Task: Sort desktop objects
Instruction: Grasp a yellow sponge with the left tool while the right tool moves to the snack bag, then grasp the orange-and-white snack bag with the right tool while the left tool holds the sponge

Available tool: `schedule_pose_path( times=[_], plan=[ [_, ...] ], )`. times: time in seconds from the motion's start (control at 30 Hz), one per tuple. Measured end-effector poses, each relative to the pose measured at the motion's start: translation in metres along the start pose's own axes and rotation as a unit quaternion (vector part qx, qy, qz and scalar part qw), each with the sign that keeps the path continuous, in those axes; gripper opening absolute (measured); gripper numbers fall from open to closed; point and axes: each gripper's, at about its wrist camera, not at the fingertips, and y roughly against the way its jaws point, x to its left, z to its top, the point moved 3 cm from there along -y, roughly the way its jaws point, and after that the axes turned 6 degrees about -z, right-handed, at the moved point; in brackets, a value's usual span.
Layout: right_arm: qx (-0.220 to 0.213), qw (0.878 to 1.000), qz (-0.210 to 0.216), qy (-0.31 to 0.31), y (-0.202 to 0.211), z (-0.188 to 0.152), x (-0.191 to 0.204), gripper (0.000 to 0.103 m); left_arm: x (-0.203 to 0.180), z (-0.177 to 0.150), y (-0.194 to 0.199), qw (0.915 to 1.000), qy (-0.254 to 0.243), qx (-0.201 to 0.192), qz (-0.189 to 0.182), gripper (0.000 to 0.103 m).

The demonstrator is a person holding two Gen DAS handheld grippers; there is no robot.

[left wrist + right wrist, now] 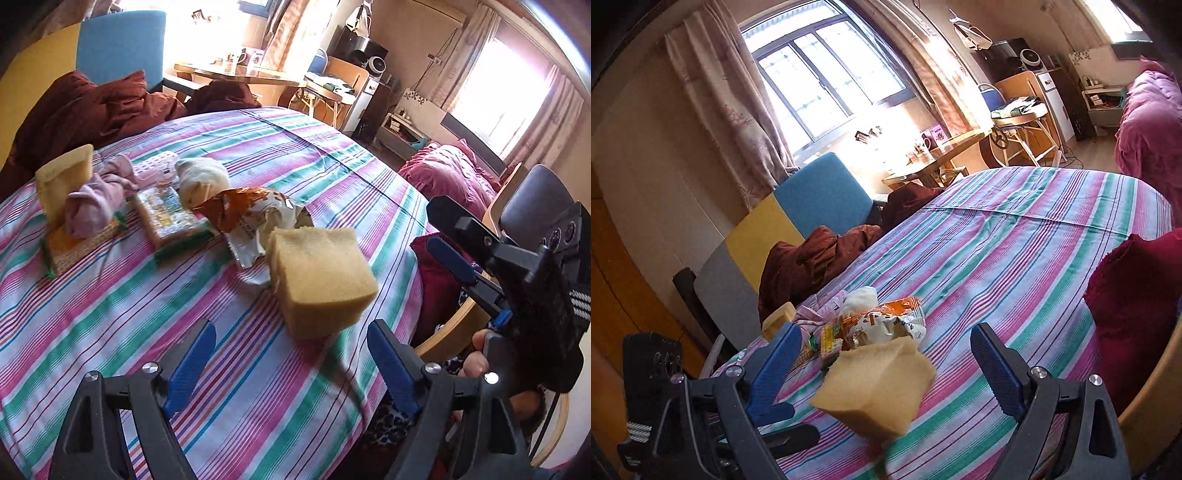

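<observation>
The yellow sponge [321,280] stands on end, tilted, between the spread-wide left tool [291,354]; the right tool [886,354] is likewise released.

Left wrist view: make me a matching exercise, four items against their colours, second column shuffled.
Column one:
1. sponge block
2. snack packet
3. crumpled cloth
4. chair back

Column two:
A. blue
B. tan
C. pale pink
D. orange and white

Pairs: 1-B, 2-D, 3-C, 4-A
</observation>
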Motion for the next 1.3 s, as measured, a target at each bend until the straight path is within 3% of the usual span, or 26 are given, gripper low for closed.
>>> schedule_pose_path(
  times=[0.13,0.3,0.33,0.37,0.43,0.7,0.87,1.0,1.07,1.13,1.27,1.3],
  plan=[
    [-0.003,1.0,0.011,-0.019,-0.001,0.003,-0.015,0.094,-0.012,0.009,-0.018,0.9998,-0.011,-0.003,0.019,0.1],
    [-0.002,1.0,0.007,-0.001,-0.004,0.0,-0.012,0.096,-0.026,0.009,-0.045,0.9994,-0.018,0.025,0.016,0.101],
    [0.0,1.0,0.007,0.001,-0.005,-0.001,-0.012,0.096,-0.026,0.01,-0.05,0.9993,-0.017,0.027,0.017,0.1],
    [0.001,1.0,0.008,0.002,-0.005,-0.002,-0.011,0.096,-0.025,0.01,-0.055,0.9993,-0.017,0.028,0.019,0.092],
    [0.003,1.0,0.006,0.008,-0.006,-0.003,-0.011,0.096,-0.016,0.009,-0.058,0.9994,-0.002,0.026,0.021,0.068],
    [0.046,0.998,-0.016,0.041,-0.033,-0.02,-0.007,0.097,0.014,-0.012,-0.004,0.9992,0.009,-0.032,0.023,0.064],
    [0.083,0.989,-0.028,0.116,-0.062,-0.041,0.019,0.097,0.055,-0.033,0.029,0.9957,0.057,-0.051,0.052,0.064],
    [0.101,0.982,-0.03,0.157,-0.084,-0.051,0.044,0.098,0.096,-0.043,0.047,0.9857,0.134,-0.068,0.077,0.064],
    [0.107,0.981,-0.026,0.161,-0.089,-0.053,0.053,0.098,0.117,-0.045,0.056,0.9754,0.185,-0.086,0.083,0.065],
    [0.112,0.981,-0.015,0.16,-0.09,-0.054,0.061,0.099,0.135,-0.04,0.063,0.9635,0.235,-0.11,0.065,0.066],
    [0.139,0.972,0.037,0.187,-0.081,-0.069,0.078,0.099,0.154,-0.018,0.085,0.9418,0.259,-0.198,0.081,0.066],
    [0.145,0.969,0.045,0.196,-0.078,-0.074,0.08,0.099,0.156,-0.014,0.089,0.9397,0.256,-0.21,0.085,0.066]
  ],
)
